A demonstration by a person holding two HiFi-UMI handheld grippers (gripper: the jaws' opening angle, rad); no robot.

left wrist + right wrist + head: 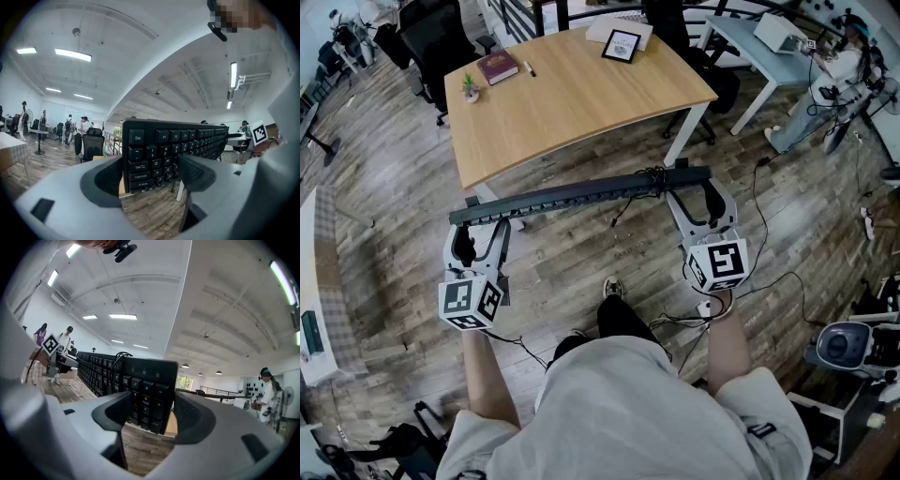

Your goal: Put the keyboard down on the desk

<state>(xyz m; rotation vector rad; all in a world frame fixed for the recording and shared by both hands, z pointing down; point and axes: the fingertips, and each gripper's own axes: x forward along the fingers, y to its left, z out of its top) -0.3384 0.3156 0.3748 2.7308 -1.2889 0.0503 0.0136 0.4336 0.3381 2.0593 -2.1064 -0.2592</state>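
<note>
Shirt (628,403): pale grey, loose, short sleeves.
Trousers (623,319): dark.
Shoe (612,287): light toe.
Left hand-held gripper (484,225): light grey shell with two curved arms.
Right hand-held gripper (698,197): same grey build.
Pads (194,171): black, finely textured.
Left cube (471,302): white with black square markers.
Right cube (719,265): white with black square markers.
Cable (675,323): thin and black, below the right cube.

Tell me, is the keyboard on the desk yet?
Off it: left gripper and right gripper hold the keyboard over the floor, short of the desk.
</note>
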